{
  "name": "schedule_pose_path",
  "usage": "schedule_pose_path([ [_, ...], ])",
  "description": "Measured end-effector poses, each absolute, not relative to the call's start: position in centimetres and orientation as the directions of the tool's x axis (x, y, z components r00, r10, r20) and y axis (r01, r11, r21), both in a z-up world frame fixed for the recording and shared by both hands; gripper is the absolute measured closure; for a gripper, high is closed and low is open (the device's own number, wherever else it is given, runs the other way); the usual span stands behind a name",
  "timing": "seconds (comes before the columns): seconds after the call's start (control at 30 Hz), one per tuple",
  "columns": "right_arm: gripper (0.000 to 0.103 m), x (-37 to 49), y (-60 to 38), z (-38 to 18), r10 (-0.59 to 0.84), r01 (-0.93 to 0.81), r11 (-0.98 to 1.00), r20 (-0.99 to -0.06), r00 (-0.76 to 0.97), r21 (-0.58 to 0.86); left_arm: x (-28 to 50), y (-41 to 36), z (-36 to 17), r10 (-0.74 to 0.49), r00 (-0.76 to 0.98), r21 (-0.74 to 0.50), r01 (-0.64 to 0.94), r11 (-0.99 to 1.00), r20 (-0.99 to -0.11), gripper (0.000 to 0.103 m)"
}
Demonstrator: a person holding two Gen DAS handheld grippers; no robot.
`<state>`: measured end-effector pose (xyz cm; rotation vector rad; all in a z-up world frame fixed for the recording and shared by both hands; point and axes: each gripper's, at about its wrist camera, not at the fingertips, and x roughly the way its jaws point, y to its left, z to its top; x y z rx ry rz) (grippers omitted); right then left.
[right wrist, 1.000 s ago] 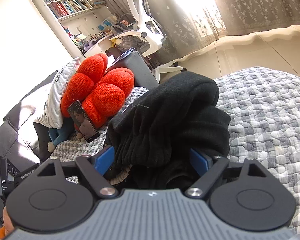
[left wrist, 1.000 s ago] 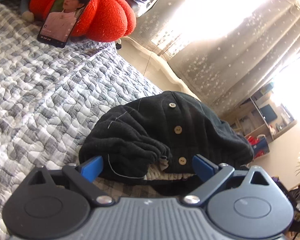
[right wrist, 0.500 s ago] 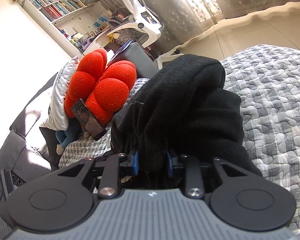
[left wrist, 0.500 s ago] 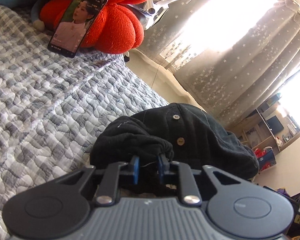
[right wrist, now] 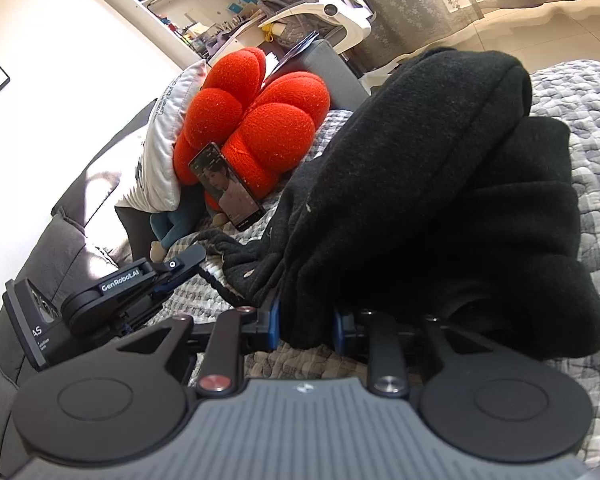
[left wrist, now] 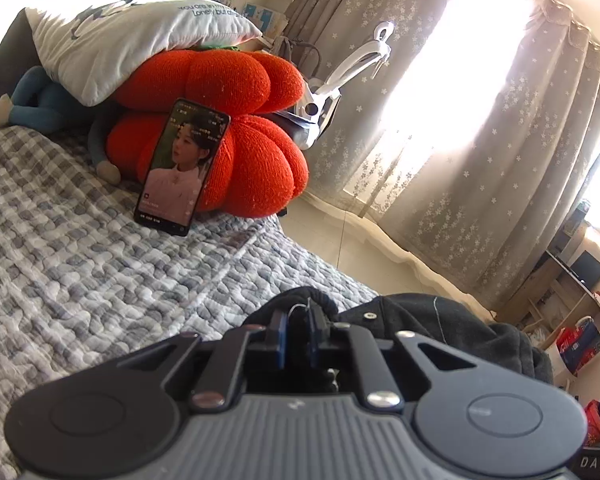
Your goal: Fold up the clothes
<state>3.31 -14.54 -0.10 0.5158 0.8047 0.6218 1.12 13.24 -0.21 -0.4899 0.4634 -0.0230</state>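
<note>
Black garment (right wrist: 440,184) bunched in a thick heap on the checked quilt (left wrist: 80,264), filling the centre and right of the right wrist view and peeking in at lower right of the left wrist view, where one button shows on a placket. Not flat, not squared; layers rolled over one another.

Left gripper (left wrist: 298,336) clenched on a thin gathered edge of the cloth, low in the centre of its frame, blue pads nearly together with a loose thread sticking up between them. Seen also at lower left of the right wrist view, reaching in from the side. Right gripper (right wrist: 306,326) clamped on a much fatter wad, bottom centre of its frame, pads held well apart by the bulk.

Risks from here, as a judgement only:
- Uneven bites: a thin hem on one side and several layers on the other, so a lift or spread likely to come out skewed, with inner layers dragged along.
- Thin edge apt to slip out of the left pads under the weight of the heavy knit.
- Loose thread liable to snag and pull.
- Phone (left wrist: 180,168) propped against the red cushion (left wrist: 236,132) at centre left of the left wrist view; a wide swing of cloth likely to knock it over.
</note>
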Motion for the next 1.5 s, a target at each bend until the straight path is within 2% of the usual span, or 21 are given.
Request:
schedule_pose_path([
  [0.3,0.074,3.9,-10.0,-1.1,0.686,-0.331,0.718,-0.542,0.485,0.613,2.5,14.4,-0.8,-0.079,0.906,-0.413,-0.110,0.904,-0.416,0.093],
  [0.57,0.074,4.0,-9.6,-1.5,0.695,-0.342,0.712,-0.549,0.464,0.613,2.7,14.0,-1.4,-0.070,0.892,-0.346,-0.100,0.933,-0.447,0.087],
  [0.63,0.074,4.0,-9.7,-1.6,0.698,-0.345,0.710,-0.550,0.459,0.614,2.7,13.8,-1.5,-0.068,0.887,-0.328,-0.097,0.940,-0.456,0.070],
  [0.73,0.070,4.0,-9.7,-1.8,0.701,-0.348,0.708,-0.551,0.453,0.615,2.4,13.6,-1.6,-0.074,0.879,-0.314,-0.089,0.945,-0.472,0.055],
  [0.8,0.055,4.0,-9.8,-1.9,0.704,-0.351,0.706,-0.551,0.448,0.615,2.0,13.4,-1.6,-0.084,0.870,-0.310,-0.081,0.947,-0.486,0.051],
  [0.83,0.051,4.0,-9.8,-1.9,0.705,-0.353,0.705,-0.551,0.447,0.615,1.8,13.3,-1.5,-0.091,0.865,-0.309,-0.077,0.948,-0.494,0.048],
  [0.87,0.047,3.7,-10.0,-1.6,0.705,-0.360,0.705,-0.547,0.452,0.611,1.6,13.3,-1.5,-0.100,0.859,-0.313,-0.073,0.947,-0.502,0.046],
  [1.0,0.042,2.7,-10.9,-0.5,0.705,-0.388,0.706,-0.530,0.471,0.593,0.8,13.3,-1.6,-0.171,0.830,-0.384,-0.056,0.922,-0.532,0.038],
  [1.23,0.040,1.1,-12.9,1.2,0.701,-0.419,0.707,-0.493,0.515,0.569,0.1,11.7,-1.8,-0.336,0.777,-0.516,0.017,0.857,-0.532,0.034],
  [1.5,0.040,0.8,-17.4,2.3,0.647,-0.351,0.726,-0.416,0.639,0.591,0.0,8.8,-2.3,-0.503,0.700,-0.630,0.097,0.770,-0.507,0.031],
])
